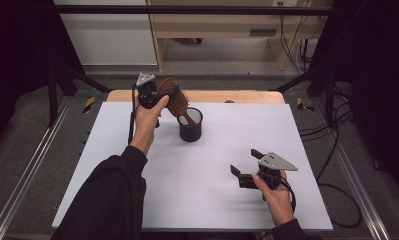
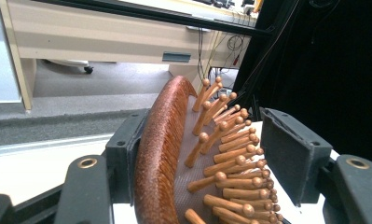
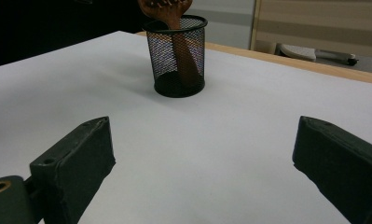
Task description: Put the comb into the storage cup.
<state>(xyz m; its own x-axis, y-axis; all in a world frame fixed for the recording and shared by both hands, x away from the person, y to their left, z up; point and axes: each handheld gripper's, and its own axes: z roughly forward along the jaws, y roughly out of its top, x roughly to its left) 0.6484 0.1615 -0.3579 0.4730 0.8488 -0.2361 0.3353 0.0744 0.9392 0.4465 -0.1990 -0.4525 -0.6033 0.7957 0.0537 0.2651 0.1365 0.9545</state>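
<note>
Risk first: hairbrush (image 1: 176, 98) stands handle-down in the mesh cup (image 1: 190, 125), head leaning out over the rim, so we judge it top-heavy. If we draw the left gripper (image 1: 159, 95) away at an angle, a pad could catch the bristles and tip brush + cup over; the cup looks light and nothing steadies it.

Left gripper: jaws partly open around the brush head. In the left gripper view the wooden back (image 2: 160, 154) lies against one pad, while the bristle tips (image 2: 242, 161) stand apart from the other pad w/ a visible gap, so no squeeze; we read it as released, not gripped.

Right gripper (image 1: 247, 167): jaws wide apart, nothing between them, hovering low over the table (image 1: 137, 200), well apart from the cup, which sits ahead of its jaws.
</note>
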